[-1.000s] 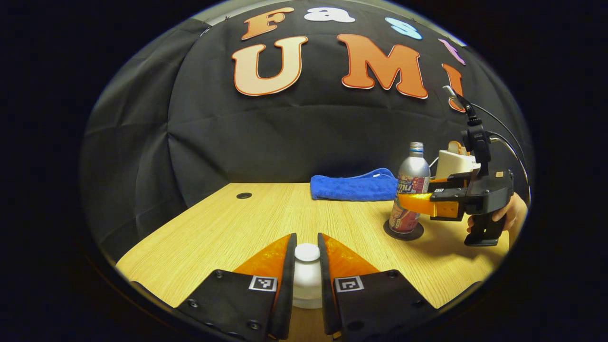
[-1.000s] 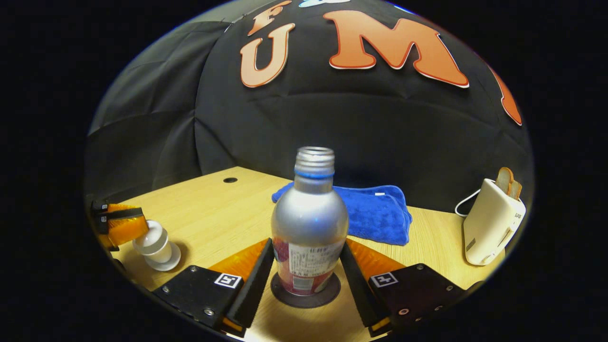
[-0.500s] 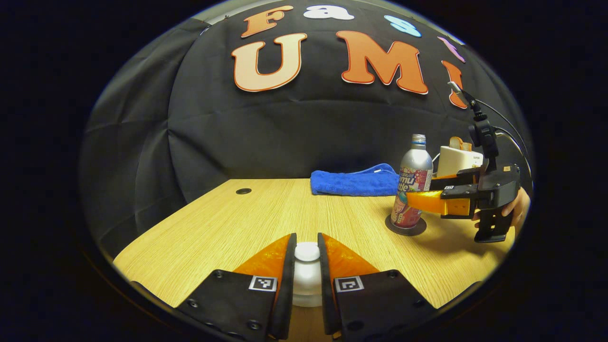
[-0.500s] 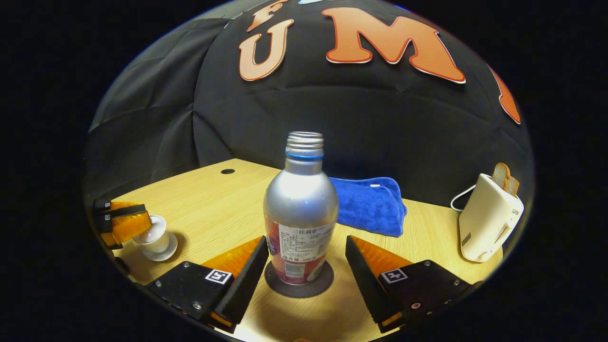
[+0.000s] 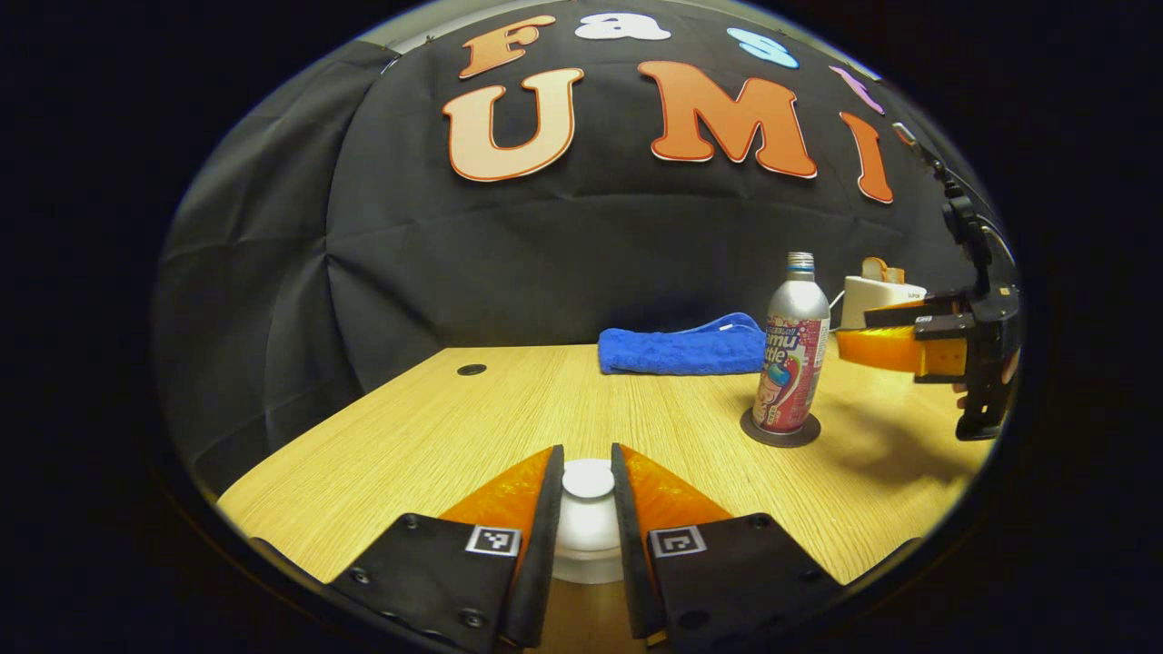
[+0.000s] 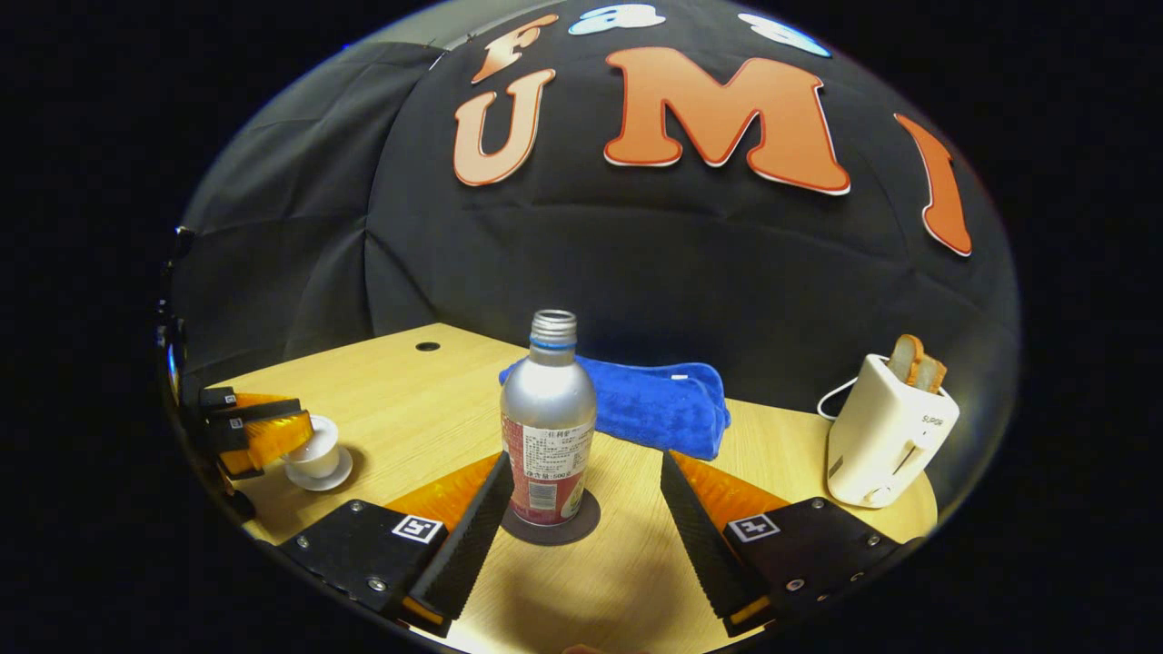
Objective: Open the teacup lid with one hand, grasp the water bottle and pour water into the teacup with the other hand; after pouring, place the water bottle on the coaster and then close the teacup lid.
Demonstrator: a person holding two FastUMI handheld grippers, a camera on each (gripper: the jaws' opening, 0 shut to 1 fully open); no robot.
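Wooden table, black cloth wall behind; bottle on coaster at centre; left gripper clamped on lid, right gripper released.

open tabletop, towel behind bottle

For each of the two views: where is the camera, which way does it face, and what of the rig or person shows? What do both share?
Left gripper view: rides the left tongs, low over the table, facing the booth wall; its fingers close on the teacup lid; the right tongs show far right.
Right gripper view: rides the right tongs, facing the water bottle on its coaster, fingers spread apart.
Shared: bottle, blue towel, toaster, teacup.
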